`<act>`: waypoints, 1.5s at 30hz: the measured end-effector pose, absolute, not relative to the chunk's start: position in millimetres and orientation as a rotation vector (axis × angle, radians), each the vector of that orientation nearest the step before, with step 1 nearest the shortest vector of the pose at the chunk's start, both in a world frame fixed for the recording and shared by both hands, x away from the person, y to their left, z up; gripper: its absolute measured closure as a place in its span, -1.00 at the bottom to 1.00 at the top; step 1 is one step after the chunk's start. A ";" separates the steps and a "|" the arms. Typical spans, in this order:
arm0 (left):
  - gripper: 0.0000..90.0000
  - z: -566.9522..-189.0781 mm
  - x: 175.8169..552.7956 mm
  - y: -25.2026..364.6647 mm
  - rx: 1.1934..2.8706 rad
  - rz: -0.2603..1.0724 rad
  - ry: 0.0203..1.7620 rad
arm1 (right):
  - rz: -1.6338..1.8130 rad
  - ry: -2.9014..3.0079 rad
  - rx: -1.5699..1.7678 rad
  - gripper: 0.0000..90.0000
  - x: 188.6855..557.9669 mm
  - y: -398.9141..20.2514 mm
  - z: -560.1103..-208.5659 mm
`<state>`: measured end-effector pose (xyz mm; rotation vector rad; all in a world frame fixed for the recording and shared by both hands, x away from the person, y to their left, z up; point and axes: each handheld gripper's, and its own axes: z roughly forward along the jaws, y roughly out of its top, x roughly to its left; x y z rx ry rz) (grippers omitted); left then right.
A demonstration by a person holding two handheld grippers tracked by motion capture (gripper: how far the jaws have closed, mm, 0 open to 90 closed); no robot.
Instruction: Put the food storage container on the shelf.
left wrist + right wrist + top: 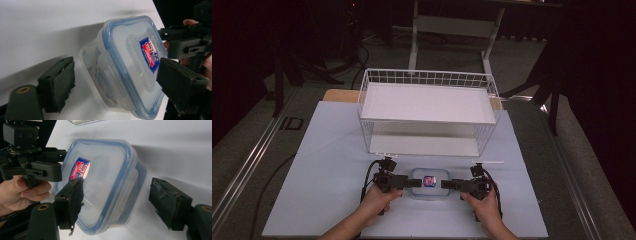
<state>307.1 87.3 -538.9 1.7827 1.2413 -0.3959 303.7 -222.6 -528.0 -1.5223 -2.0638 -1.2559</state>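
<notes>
One clear plastic box [429, 183] sits on the near middle of the white table [327, 165], lid on. The lid has a blue rim seal and one red-and-blue label [150, 54] on top. One side latch [106, 60] on the box's left end shows in the left gripper view; something dark lies inside, too blurred to name.

Two grippers, one on each side of the box. Left gripper [412, 182]: jaws apart, straddling the left end of the box, one jaw above the lid and one down beside the wall, neither pad clearly pressing. Right gripper [446, 184]: jaws likewise spread, one over the lid, the other out past the box's side with a gap. Two hands hold them: left hand [379, 197], right hand [484, 202].

Beyond the box, one white wire basket [428, 112] with two shelves stands at the far middle of the table. One table frame [454, 30] stands on the floor behind.
</notes>
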 end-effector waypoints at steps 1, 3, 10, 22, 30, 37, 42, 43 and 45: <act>-0.46 -539.4 307.0 87.0 1.784 -0.401 1.238 | -1.256 -2.059 -1.527 -0.35 303.2 -221.7 -528.4; -0.33 -540.0 306.8 86.1 1.769 -0.430 1.232 | -1.251 -2.036 -1.533 -0.25 302.4 -220.8 -529.3; -0.22 -536.3 303.6 85.9 1.771 -0.415 1.254 | -1.235 -2.022 -1.541 -0.15 298.9 -216.3 -529.0; -0.01 -526.5 291.8 83.9 1.770 -0.378 1.308 | -1.227 -2.021 -1.608 -0.09 292.1 -213.4 -523.1; 0.05 -520.2 282.0 83.4 1.806 -0.321 1.275 | -1.254 -2.097 -1.601 -0.06 281.8 -209.8 -516.6; 0.07 -514.2 273.4 80.3 1.832 -0.269 1.277 | -1.290 -2.127 -1.592 -0.05 274.4 -209.3 -514.7; 0.10 -513.0 273.2 82.9 1.810 -0.248 1.283 | -1.314 -2.137 -1.589 -0.05 276.9 -207.6 -511.2; 0.10 -512.4 274.4 84.2 1.798 -0.246 1.282 | -1.322 -2.147 -1.590 -0.05 277.9 -206.1 -510.1; 0.10 -509.0 278.0 86.6 1.788 -0.230 1.272 | -1.339 -2.155 -1.587 -0.05 281.3 -204.2 -506.4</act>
